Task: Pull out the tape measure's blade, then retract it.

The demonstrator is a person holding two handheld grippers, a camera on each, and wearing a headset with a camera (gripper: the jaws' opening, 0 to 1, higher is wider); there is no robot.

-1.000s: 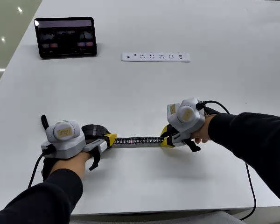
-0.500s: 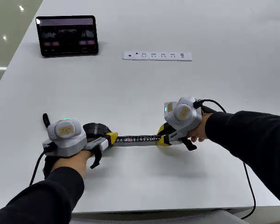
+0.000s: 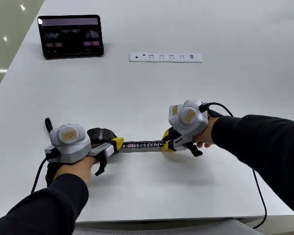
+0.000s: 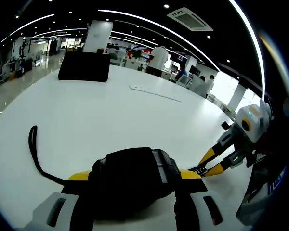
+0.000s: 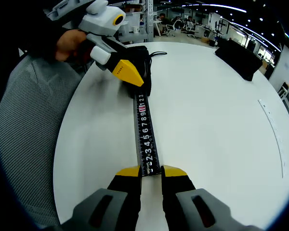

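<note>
Black tape measure case (image 3: pixel 100 136), dark blade (image 5: pixel 147 139) with white numerals and red mark. Pale grey left gripper (image 3: pixel 112 145) and right gripper (image 3: pixel 165 142), tipped yellow. White table (image 3: pixel 137 98); black tablet (image 3: pixel 70 36) at upper left.

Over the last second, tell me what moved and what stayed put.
The right gripper, shut on the tip of the blade, has moved toward the left gripper, so less blade shows between them; it looks like retraction. The left gripper stays clamped on the tape measure case, in place on the table. The tablet and power strip have not moved.
</note>
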